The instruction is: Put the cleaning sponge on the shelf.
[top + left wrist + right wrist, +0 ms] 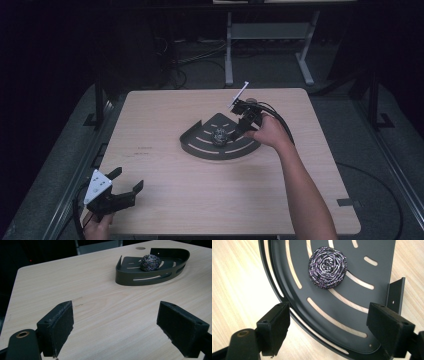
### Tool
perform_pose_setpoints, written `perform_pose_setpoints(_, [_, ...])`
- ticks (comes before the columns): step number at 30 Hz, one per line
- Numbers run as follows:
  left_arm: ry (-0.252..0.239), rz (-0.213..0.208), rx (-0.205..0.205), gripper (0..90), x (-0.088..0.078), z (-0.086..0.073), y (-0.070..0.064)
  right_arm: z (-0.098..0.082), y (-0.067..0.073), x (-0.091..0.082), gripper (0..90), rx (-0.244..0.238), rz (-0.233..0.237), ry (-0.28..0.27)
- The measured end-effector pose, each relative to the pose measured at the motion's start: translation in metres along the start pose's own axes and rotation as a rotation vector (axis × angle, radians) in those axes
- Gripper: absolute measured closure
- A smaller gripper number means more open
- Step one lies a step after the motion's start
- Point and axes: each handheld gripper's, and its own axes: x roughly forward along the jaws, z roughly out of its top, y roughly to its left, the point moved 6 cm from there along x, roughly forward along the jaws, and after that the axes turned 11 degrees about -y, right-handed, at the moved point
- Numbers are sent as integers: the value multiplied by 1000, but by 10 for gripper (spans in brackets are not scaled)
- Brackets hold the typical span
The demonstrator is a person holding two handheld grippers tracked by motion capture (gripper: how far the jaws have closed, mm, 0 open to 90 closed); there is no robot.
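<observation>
We see a round scrubber ball [327, 267] made of shiny wire, purple and silver, wound in rings. It lies in the middle of a dark metal tray [372, 250]. The tray is shaped like a slice of a circle, with one curved side and long thin slots cut through its floor. We can see the wood under the slots.

The right gripper [328, 327] hangs just above the tray and looks down at it. The ball sits a bit ahead of its tips, not between them and not touching them. The jaws stand wide apart and hold nothing. One pad [275, 326] is over the curved rim of the tray. The other pad is close to the small upright tab [396, 293] at the tray's straight side. In the high view, this gripper [243, 124] is at the tray's right edge, with a hand [270, 132] behind it.

The left gripper [116, 331] is well apart from the tray [140, 280] and the ball [150, 262], which lie far ahead of it and a bit to its right. Its jaws are wide apart too, with bare wood between them. In the high view it [125, 187] sits near the table's close corner.

Everything rests on a pale wooden table [165, 125].
</observation>
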Motion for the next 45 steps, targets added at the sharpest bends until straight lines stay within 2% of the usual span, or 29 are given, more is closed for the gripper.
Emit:
perform_pose_setpoints(4, [2, -4, 6, 132, 1, 0, -2, -2, 2, -3, 190, -10, 1, 1])
perform_pose_setpoints(24, [3, -4, 1, 133, 1, 0, 0, -35, -8, -19, 191, 51, -7, -5])
perform_pose_setpoints(45, [7, -10, 6, 133, 3, -1, -1, -61, -13, -37, 192, 71, -25, -20])
